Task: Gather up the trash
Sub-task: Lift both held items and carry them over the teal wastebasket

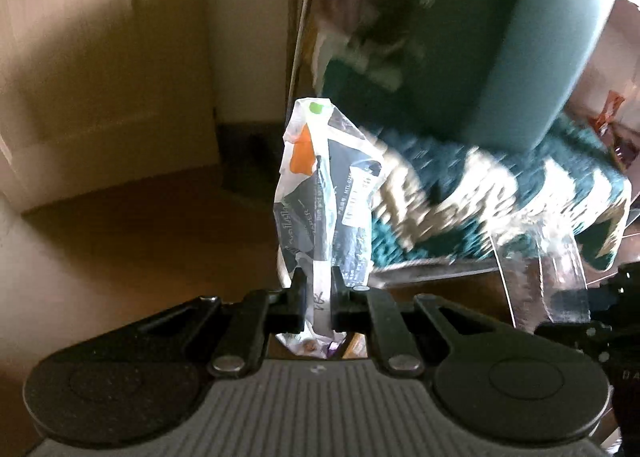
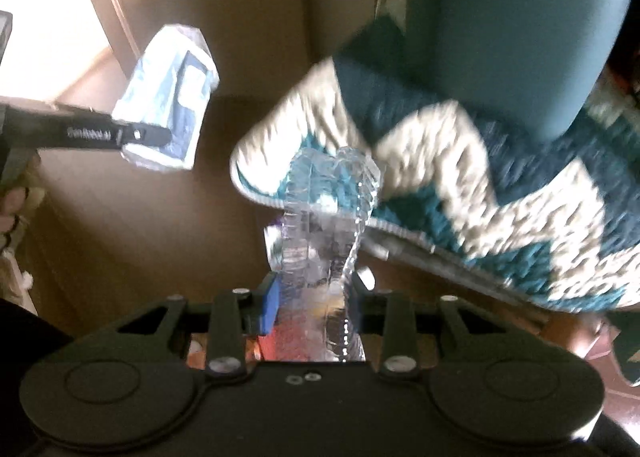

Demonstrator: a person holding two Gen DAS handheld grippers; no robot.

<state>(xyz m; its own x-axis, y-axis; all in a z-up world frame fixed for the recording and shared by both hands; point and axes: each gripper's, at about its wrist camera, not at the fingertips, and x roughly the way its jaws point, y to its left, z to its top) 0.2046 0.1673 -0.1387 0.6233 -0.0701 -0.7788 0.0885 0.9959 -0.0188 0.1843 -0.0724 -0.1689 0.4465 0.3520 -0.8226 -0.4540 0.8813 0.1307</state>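
1. I am holding a crumpled printed wrapper (image 1: pixel 326 193) in the left gripper (image 1: pixel 318 297); the jaws are pinched nearly together on its lower end, and the rest is standing up ahead of the fingers, clear of the floor.
2. The wrapper is reading as thin film or paper: very light, limp, creased. I judge it will flop and swing rather than slip, so a pinch on the bunched lower fold is the right place to hold it.
3. I am holding a crushed clear plastic bottle (image 2: pixel 328 225) in the right gripper (image 2: pixel 314 297); the jaws are standing partly apart, pressed against its flattened sides, with a blue pad on the left finger.
4. The bottle is looking empty, light and springy, with smooth ribbed walls. I judge it the slicker of the two; a grip across the collapsed waist should be safer than one on the rounded end.
5. Both pieces are hanging over a teal-and-cream patterned rug (image 2: pixel 500 185) beside a teal chair (image 2: pixel 520 25).
6. From the right wrist view, the wrapper is showing at upper left in the other gripper; the picture is blurred.
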